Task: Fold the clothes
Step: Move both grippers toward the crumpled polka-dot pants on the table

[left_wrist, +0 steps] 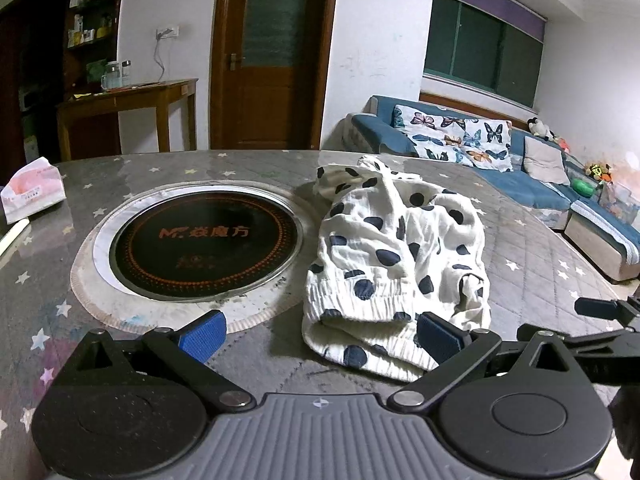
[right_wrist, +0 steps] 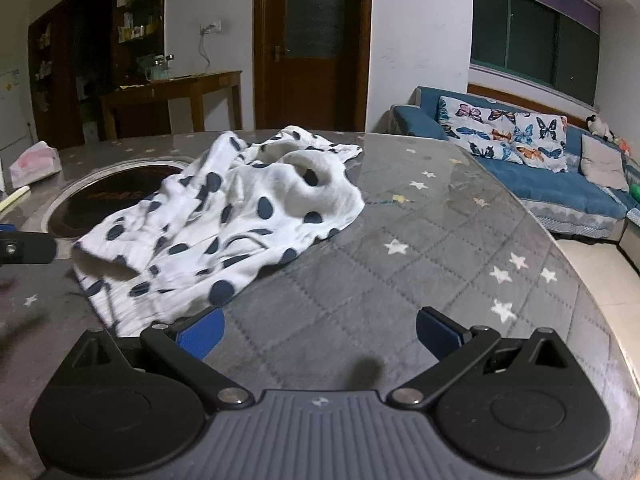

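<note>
Currently the white polka-dot garment (left_wrist: 396,256) lies crumpled on the grey star-patterned table cover (right_wrist: 460,240), just beside the round induction hob (left_wrist: 206,244). Both the left gripper (left_wrist: 320,334) and right gripper (right_wrist: 320,330) stand wide open, holding nothing.

The setting was a home, an open living and dining room. A round table under a grey quilted cover with white stars (left_wrist: 532,248) carried a built-in black circular induction hob (left_wrist: 206,242) (of the kind used for hotpot). Behind it stood a blue upholstered corner sofa (right_wrist: 552,184) draped with a white butterfly-print throw (right_wrist: 504,132), soft toys (left_wrist: 538,127) along its back. A dark brown wooden door with a frosted glass panel (left_wrist: 272,52), a wooden side table (left_wrist: 132,108), dark shelving stocked with small boxes (left_wrist: 90,16) and a green-framed window (left_wrist: 484,44) completed the domestic interior.
</note>
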A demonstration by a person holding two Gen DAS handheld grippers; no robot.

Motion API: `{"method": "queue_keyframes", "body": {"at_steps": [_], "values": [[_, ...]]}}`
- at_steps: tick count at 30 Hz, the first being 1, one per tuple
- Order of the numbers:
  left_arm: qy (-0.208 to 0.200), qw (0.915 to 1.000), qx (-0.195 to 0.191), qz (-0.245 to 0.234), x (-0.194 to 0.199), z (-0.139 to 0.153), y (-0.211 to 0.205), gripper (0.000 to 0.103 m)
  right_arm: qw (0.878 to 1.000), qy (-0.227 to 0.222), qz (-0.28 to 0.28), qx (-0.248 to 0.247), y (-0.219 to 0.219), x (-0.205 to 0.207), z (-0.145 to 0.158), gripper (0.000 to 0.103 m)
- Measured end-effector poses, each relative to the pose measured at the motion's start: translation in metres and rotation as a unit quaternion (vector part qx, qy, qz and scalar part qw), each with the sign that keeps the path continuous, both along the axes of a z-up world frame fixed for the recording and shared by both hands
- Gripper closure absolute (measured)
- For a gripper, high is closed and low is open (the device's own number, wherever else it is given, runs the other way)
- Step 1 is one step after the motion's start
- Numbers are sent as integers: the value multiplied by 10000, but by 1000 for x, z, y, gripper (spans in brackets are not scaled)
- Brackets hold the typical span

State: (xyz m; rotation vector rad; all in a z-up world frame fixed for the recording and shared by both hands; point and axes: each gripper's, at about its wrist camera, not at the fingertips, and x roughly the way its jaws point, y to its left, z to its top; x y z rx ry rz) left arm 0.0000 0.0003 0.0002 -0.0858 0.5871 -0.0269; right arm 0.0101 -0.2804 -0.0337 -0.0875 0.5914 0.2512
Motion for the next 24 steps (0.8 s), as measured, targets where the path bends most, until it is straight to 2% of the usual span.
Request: {"method": "queue_keyframes", "body": {"at_steps": [5, 10, 24], "values": [[7, 10000, 13, 55, 0, 0, 0, 0, 10000, -31, 26, 45, 0, -4, 1, 0], [-3, 10000, 37, 53, -7, -2, -1, 0, 9999, 17, 143, 3, 30, -21, 1, 0], [41, 9999, 106, 16, -14, 4, -2, 0, 9990, 188, 374, 138, 30, -28, 10, 0]]}}
